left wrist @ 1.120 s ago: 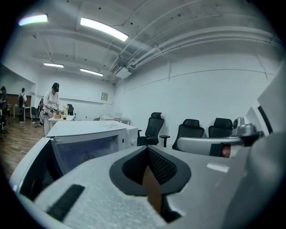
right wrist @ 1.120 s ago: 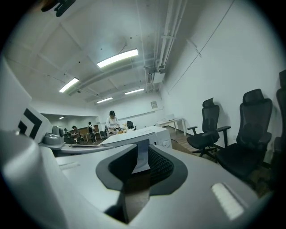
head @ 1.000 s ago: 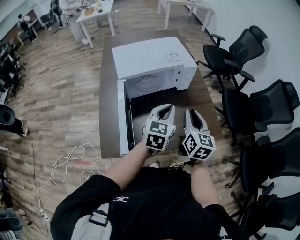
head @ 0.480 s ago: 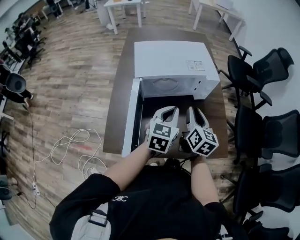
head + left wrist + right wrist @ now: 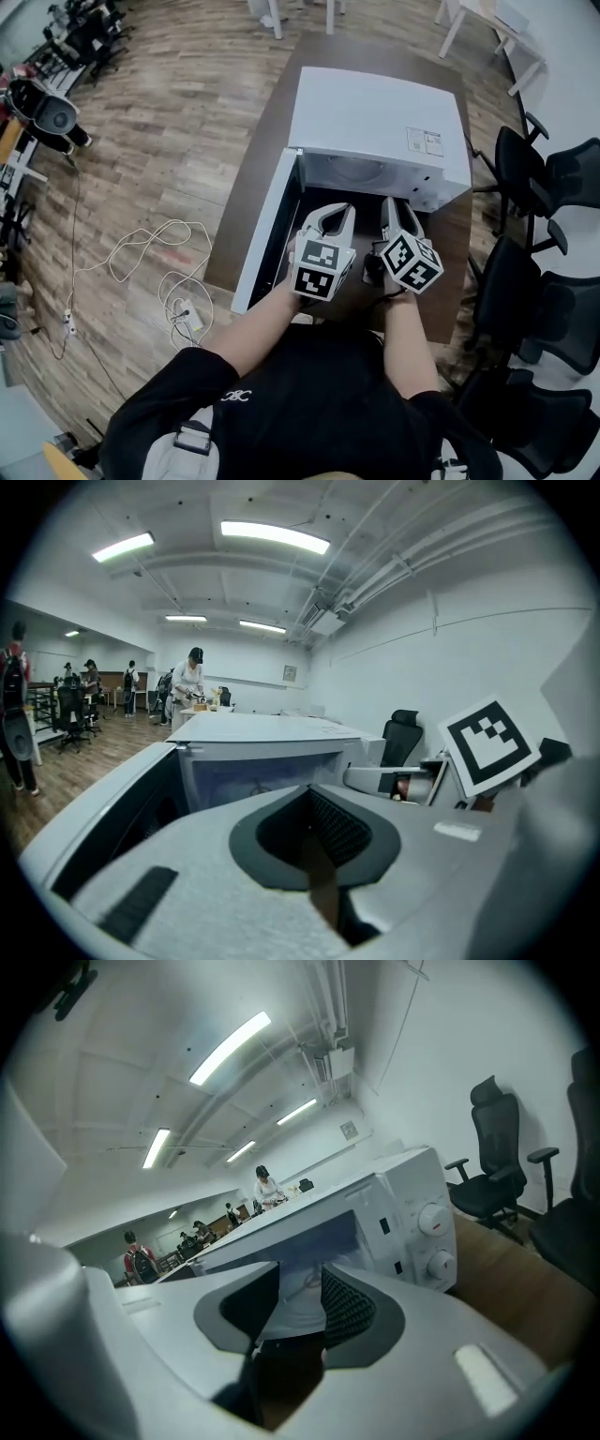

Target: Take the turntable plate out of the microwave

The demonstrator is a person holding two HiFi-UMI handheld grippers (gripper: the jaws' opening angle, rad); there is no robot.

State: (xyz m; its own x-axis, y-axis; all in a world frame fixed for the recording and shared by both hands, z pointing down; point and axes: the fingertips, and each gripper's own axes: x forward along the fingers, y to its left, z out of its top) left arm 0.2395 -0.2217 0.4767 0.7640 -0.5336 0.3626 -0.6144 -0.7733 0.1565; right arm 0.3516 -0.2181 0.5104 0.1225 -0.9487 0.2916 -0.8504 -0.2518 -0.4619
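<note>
Nearer the microwave (image 5: pixel 375 122), side by side: left hand-held gripper (image 5: pixel 330 212) pressed together, right hand-held gripper (image 5: pixel 396 204) opening empty.

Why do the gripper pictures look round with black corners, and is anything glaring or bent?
Left gripper view: a wide-angle lens squeezes the room into a circle with black corners, and the ceiling light strips glare white. Right gripper view: same circle; the white box-shaped microwave leans. Head view: even light, but lines in the brown plank floor bow.
</note>
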